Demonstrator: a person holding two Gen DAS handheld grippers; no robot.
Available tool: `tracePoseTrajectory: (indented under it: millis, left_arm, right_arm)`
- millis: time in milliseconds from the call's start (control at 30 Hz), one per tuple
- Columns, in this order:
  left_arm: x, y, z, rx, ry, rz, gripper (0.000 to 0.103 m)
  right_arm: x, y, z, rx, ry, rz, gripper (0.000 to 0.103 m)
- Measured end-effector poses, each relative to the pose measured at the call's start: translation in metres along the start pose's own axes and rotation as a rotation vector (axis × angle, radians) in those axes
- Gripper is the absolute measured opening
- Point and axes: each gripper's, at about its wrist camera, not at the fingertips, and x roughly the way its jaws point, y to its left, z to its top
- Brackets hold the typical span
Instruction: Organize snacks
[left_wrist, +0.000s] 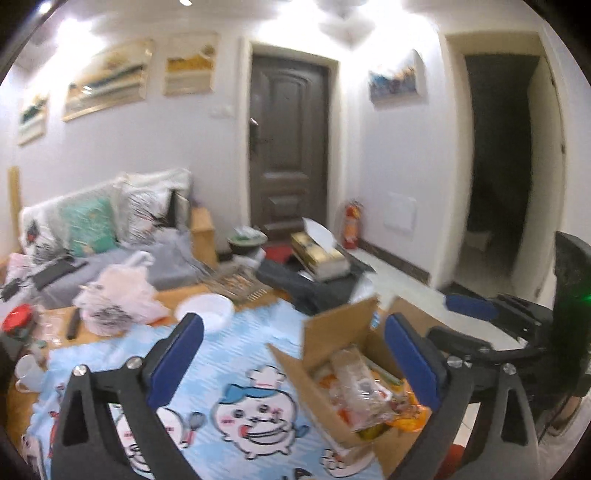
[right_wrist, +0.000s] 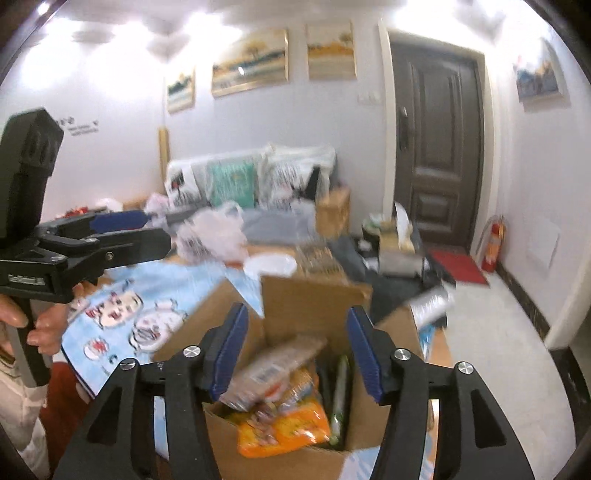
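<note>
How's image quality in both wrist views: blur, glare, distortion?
Left wrist view: ceiling lights blown out, fisheye bends the door, mild blur on the cardboard box; left gripper sharp. Right wrist view: heavier motion smear on the snack packs and plastic bag, glare along the top; right gripper crisp.

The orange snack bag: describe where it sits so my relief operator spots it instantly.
Find the open cardboard box at the edge of the blue cartoon tablecloth. Inside, the orange snack bag lies at the near side, under a clear packet. It is the only bright orange item there.
</note>
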Motion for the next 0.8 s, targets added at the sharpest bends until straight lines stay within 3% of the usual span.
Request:
tracePoseTrajectory:
  millis: [133, 200, 300, 467, 800]
  left_arm:
    - [-0.025, 0.024, -0.01, -0.051, -0.052, 0.091, 0.101]
    - [-0.033, 0.037, -0.017, -0.073, -0.059, 0.133, 0.101]
    - [-0.036, 0.051, -0.027, -0.098, -0.05, 0.18, 0.101]
    - [-0.039, 0.074, -0.05, -0.121, -0.036, 0.229, 0.101]
    - [-0.033, 0.089, -0.069, -0.133, -0.001, 0.271, 0.101]
  right_arm:
    - [-0.013, 0.022, 0.007, -0.022, -0.099, 0.022, 0.06]
    - [-0.015, 0.036, 0.009, -0.041, -0.135, 0.017, 0.068]
    - [-0.012, 0.054, 0.007, -0.054, -0.145, 0.002, 0.073]
    - [-0.001, 0.07, -0.001, -0.021, -0.13, 0.0, 0.095]
    - [0.017, 0.079, -0.016, 0.008, -0.078, -0.007, 0.098]
